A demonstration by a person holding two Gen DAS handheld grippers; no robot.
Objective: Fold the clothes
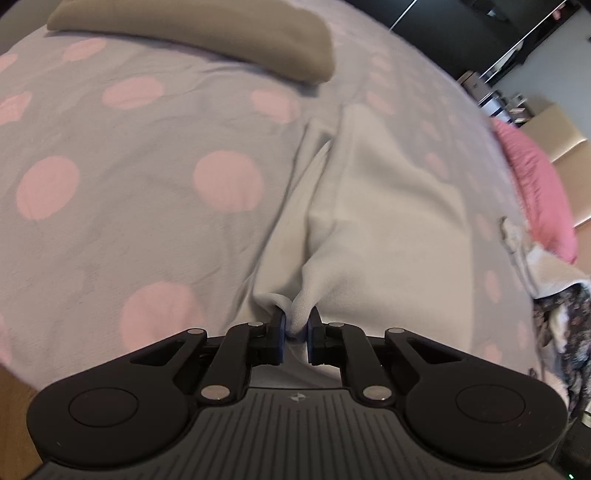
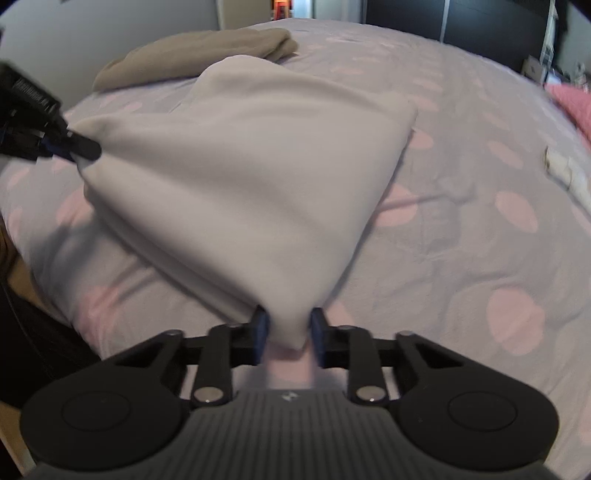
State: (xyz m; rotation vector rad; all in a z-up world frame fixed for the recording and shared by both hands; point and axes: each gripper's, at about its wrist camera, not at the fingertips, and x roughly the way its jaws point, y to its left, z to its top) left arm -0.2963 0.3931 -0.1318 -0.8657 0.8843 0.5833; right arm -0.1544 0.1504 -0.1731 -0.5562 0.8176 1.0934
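Both grippers — left gripper (image 1: 295,328), right gripper (image 2: 288,328) — pinch corners of the white garment (image 2: 251,177); they should carry the edge over evenly, keeping it taut.

You have a cloth (image 2: 251,177) lying on the bed (image 2: 480,258) in front of you. Your left gripper (image 1: 295,326) pinches one near corner, and your right gripper (image 2: 289,328) pinches the other. A folded blanket (image 1: 207,35) lies behind the cloth, at the far side of the bed. A pillow (image 1: 535,188) sits far off to the right, with a pile of clothes (image 1: 569,314) just in front of it.
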